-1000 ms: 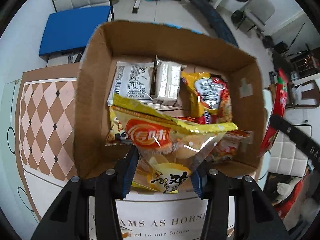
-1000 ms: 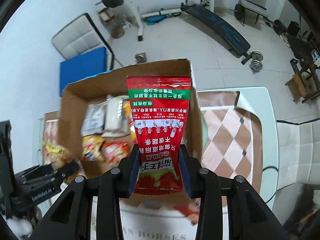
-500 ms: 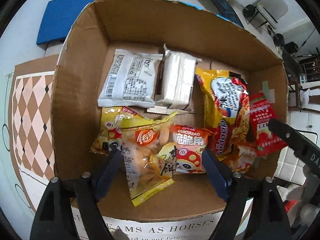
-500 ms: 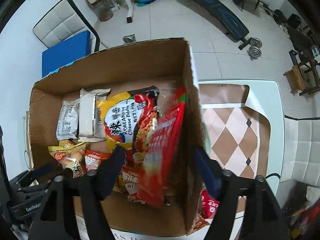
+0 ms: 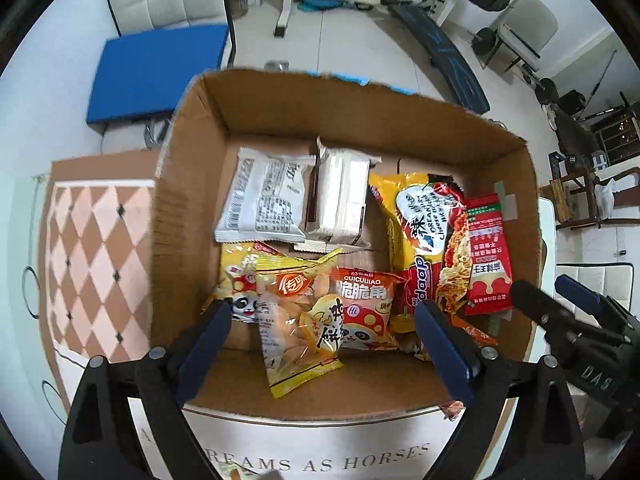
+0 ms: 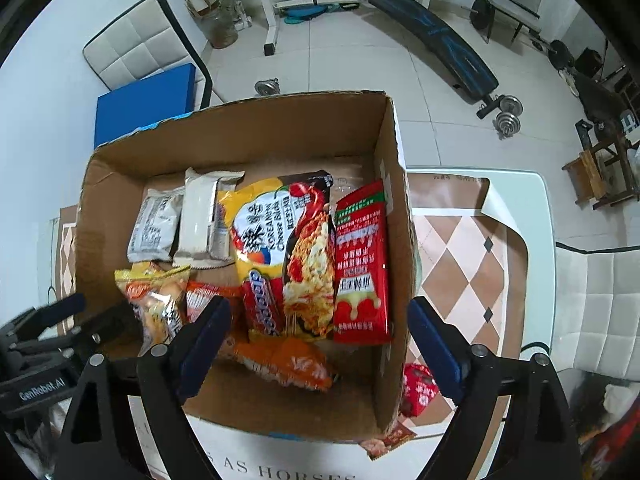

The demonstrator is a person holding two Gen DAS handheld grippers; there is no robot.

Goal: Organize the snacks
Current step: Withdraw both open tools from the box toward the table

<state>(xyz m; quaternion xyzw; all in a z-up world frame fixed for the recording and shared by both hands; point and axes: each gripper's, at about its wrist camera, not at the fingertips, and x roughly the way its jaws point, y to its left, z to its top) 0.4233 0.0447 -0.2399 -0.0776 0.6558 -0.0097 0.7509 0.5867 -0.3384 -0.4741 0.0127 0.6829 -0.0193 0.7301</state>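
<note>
An open cardboard box (image 5: 192,200) holds several snack packets. A yellow see-through biscuit packet (image 5: 298,320) lies near its front wall, below my left gripper (image 5: 322,320). The left jaws are opening wide and their pads touch nothing. A red sachet (image 6: 362,264) lies flat along the box's right wall (image 6: 394,200), beside a yellow and red noodle packet (image 6: 288,248). My right gripper (image 6: 318,312) hangs above them, jaws opening, nothing gripped. Two white packets (image 5: 264,200) lie at the back. An orange packet (image 5: 366,308) sits next to the biscuit packet.
The box stands on a table with a pink and brown diamond mat (image 6: 460,264). Small red packets (image 6: 418,388) lie on the table outside the box's right front corner. Behind are a blue pad (image 5: 156,68), a weight bench (image 6: 436,36) and white chairs (image 6: 600,304).
Both grippers went from shut to wide open. The biscuit packet dropped from the left gripper into the box's front. The red sachet dropped from the right gripper along the right wall.
</note>
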